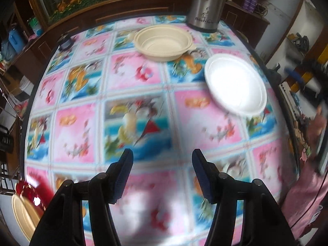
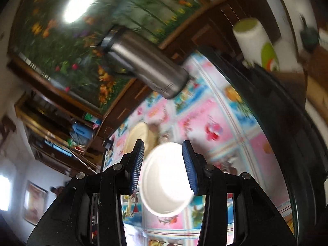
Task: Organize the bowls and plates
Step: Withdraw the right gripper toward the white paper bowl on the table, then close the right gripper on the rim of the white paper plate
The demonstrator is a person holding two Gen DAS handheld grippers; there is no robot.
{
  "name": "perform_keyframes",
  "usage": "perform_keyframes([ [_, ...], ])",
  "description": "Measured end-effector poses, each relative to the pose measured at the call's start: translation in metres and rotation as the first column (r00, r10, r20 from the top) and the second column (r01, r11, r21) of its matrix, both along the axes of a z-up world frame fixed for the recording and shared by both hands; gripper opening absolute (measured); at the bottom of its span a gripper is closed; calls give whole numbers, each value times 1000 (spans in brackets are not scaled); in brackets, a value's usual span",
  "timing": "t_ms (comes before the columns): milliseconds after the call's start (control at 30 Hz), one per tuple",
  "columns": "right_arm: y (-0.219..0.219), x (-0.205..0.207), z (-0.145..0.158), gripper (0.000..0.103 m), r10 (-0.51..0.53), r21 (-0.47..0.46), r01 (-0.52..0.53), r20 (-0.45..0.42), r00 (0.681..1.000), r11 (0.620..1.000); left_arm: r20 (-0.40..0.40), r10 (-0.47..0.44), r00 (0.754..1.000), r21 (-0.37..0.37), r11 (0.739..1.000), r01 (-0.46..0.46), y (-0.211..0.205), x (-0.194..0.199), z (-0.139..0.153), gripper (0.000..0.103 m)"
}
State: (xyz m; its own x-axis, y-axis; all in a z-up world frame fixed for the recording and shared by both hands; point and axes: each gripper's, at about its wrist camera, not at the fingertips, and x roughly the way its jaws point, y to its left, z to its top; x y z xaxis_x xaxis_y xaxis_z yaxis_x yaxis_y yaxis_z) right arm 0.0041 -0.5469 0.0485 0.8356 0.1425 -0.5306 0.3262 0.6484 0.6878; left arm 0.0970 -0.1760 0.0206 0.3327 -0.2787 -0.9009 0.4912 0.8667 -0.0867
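Pink and blue picture squares cover the cloth on the desk (image 1: 131, 78), and both views are smeared by blur. Toward the far side of the desk sits a cream bowl (image 1: 164, 41), upright and empty, just in front of a tall steel flask (image 1: 206, 4) that stands at the far edge. Nearer and to the right of the bowl, close to the desk's right rim, lies a white plate (image 1: 235, 85), apart from the bowl and touching nothing else that I can make out. The left hand-held gripper (image 1: 163, 176) hangs over the bare cloth in the near middle of the desk, its blue-padded jaws standing about half apart with nothing between them. At the lower left corner of that view, past the desk's edge, a red dish (image 1: 33, 192) and a cream plate (image 1: 22, 213) show partly. In the tilted right wrist view, the right hand-held gripper (image 2: 163, 166) has its jaws partly apart; the white plate (image 2: 166, 184) shows through the gap, but the pads do not appear to press on it, and it seems to lie on the cloth beyond them. A white and green canister (image 2: 256, 43) stands off the desk in the background.
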Motion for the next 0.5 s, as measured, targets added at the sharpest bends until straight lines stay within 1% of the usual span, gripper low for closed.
perform_keyframes([
  [67,-14,-1,-17,38,-15,55,17,-33,999,998,14,14,1000,-2,1000,-14,-16,11,2,60],
  [133,-24,-5,-25,38,-29,82,33,-50,998,996,13,30,999,-20,999,-30,-27,21,2,60],
  [200,-22,-2,-29,38,-7,91,12,-56,998,996,6,64,998,-41,997,-64,-35,32,0,60],
  [267,-21,0,-34,38,31,135,-24,-48,998,991,-2,110,994,-59,992,-110,-40,43,-4,60],
  [300,-17,3,-35,38,44,137,-36,-56,997,990,-4,128,992,-62,990,-128,-42,47,-6,60],
  [367,-9,10,-38,38,70,110,-60,-89,994,992,-2,159,987,-74,985,-159,-46,54,-9,60],
  [500,5,23,-46,38,113,94,-102,-131,985,990,-36,160,986,-93,982,-163,-58,58,-16,60],
])
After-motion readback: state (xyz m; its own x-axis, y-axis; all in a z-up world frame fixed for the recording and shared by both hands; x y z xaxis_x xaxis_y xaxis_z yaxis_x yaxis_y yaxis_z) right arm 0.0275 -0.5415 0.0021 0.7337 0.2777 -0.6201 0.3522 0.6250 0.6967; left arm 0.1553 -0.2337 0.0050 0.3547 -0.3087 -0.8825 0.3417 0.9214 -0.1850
